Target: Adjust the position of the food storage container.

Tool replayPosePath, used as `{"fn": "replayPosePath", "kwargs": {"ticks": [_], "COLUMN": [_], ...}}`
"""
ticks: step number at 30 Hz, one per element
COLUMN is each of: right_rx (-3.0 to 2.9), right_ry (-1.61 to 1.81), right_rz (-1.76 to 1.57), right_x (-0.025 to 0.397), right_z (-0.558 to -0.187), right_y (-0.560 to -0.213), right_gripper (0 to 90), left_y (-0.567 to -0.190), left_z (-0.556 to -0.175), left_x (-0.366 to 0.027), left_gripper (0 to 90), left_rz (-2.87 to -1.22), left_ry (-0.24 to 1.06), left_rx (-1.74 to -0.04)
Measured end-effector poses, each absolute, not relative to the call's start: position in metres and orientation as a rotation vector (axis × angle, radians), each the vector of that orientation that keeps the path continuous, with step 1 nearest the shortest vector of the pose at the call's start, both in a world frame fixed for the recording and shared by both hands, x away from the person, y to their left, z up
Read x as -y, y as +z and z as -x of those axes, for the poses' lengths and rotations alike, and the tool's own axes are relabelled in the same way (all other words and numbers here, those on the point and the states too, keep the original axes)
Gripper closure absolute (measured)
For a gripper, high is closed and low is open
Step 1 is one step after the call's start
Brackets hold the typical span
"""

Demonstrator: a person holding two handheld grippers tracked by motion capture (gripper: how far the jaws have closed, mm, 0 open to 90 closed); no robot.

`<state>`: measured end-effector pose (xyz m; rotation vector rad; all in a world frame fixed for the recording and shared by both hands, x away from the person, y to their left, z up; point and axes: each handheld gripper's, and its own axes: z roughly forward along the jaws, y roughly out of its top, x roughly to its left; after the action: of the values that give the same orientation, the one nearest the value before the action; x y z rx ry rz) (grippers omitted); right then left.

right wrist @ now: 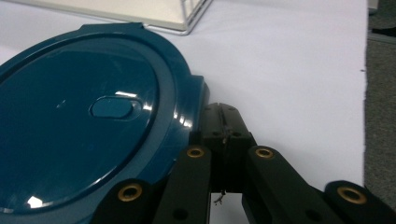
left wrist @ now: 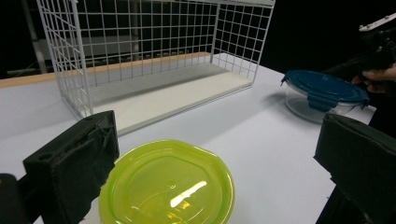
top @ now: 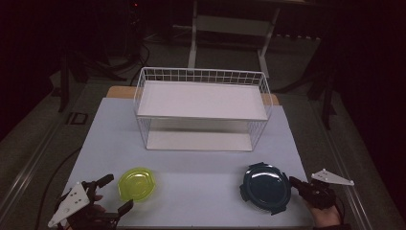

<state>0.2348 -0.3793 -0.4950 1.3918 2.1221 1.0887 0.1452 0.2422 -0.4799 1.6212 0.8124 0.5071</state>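
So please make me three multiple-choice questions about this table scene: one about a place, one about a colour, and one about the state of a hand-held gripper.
1. Where is the green container on the table?
A. On the top shelf of the wire rack
B. On the front left of the table, near the left hand-held gripper
C. On top of the blue lid

2. What colour is the lid of the container by the right hand-held gripper?
A. Dark blue
B. Red
C. White

3. How are the jaws of the left hand-held gripper?
A. Shut on the green container
B. Shut on nothing
C. Open

Answers:
1. B, the high view shows it at the front left, before the wire rack.
2. A, the right gripper view shows a glossy dark blue lid.
3. C, the left gripper view shows both jaws wide apart, with the green container between them.
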Motion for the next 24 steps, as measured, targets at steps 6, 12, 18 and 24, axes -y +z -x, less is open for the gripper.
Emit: {"fn": "replayPosePath", "kwargs": {"ticks": [6,12,18,24], "right_rx": [-2.174,-2.224,-2.251,-2.251], "right_ry": [1.103,1.126,1.159,1.130], "right_rz": [-1.359,-1.327,-1.319,-1.294], "right_x": [0.366,0.353,0.352,0.349], "right_z": [-0.228,-0.227,-0.226,-0.224], "right_y": [-0.495,-0.495,-0.496,-0.494], "right_gripper": [90.0,90.0,90.0,90.0], "left_y": [-0.480,-0.480,-0.480,-0.480], "left_z": [-0.145,-0.145,-0.145,-0.145], "left_x": [-0.242,-0.242,-0.242,-0.241], "left_gripper": [0.0,0.0,0.0,0.0], "left_rz": [-1.626,-1.627,-1.630,-1.632], "left_ry": [0.508,0.508,0.509,0.509], "left_rx": [-0.810,-0.810,-0.804,-0.803]}}
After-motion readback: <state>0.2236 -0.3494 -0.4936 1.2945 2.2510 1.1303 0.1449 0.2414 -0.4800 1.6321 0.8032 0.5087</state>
